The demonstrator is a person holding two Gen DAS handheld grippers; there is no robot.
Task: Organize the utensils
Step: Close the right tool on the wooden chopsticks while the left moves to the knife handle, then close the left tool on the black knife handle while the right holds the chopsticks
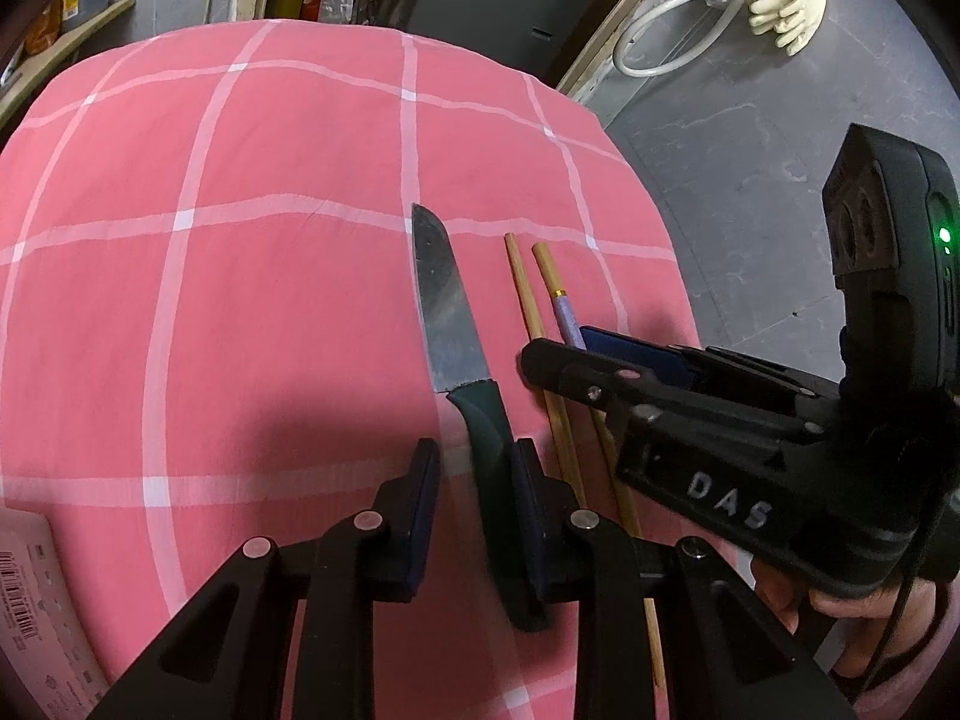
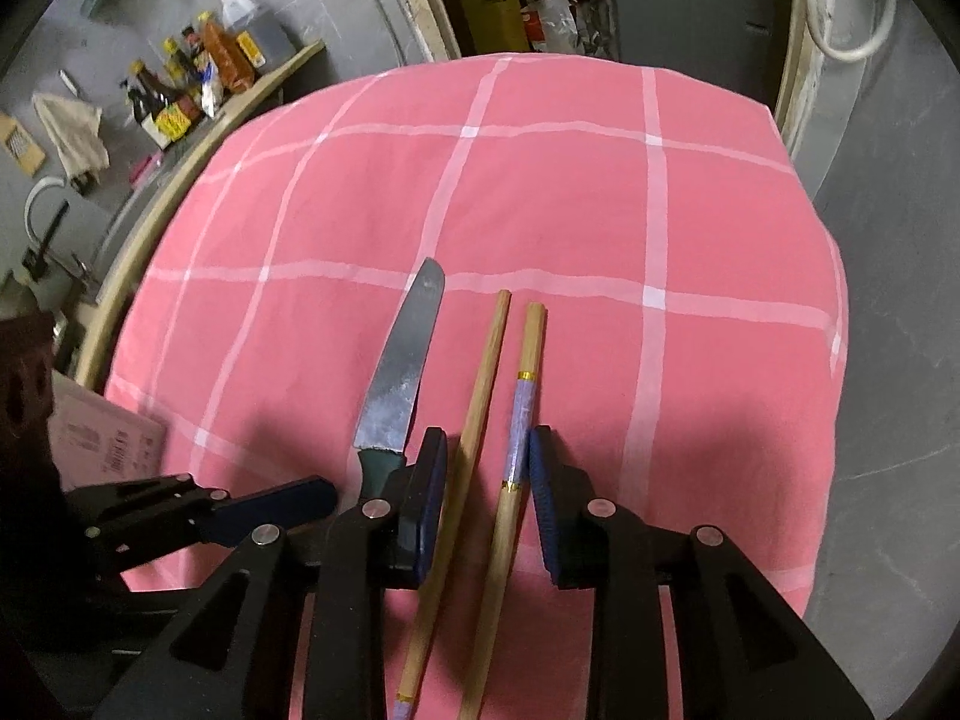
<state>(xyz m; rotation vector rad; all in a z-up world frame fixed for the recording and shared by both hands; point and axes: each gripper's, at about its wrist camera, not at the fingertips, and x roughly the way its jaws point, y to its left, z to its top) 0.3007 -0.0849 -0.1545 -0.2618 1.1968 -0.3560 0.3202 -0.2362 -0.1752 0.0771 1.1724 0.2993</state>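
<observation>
A knife with a steel blade [image 1: 441, 306] and dark green handle [image 1: 489, 450] lies on the pink checked cloth [image 1: 240, 300]. My left gripper [image 1: 474, 462] is open, its jaws either side of the handle. Two wooden chopsticks [image 1: 528, 306] lie just right of the knife. In the right wrist view the chopsticks [image 2: 480, 396] lie side by side between the jaws of my open right gripper [image 2: 487, 456], with the knife [image 2: 402, 372] to their left. The right gripper also shows in the left wrist view [image 1: 576, 354].
A pink carton [image 1: 36, 600] sits at the cloth's near left edge. Sauce bottles [image 2: 198, 72] stand on a wooden ledge at the far left. The cloth's right edge drops to grey floor [image 2: 900, 300]. A white hose [image 1: 678, 30] lies beyond the table.
</observation>
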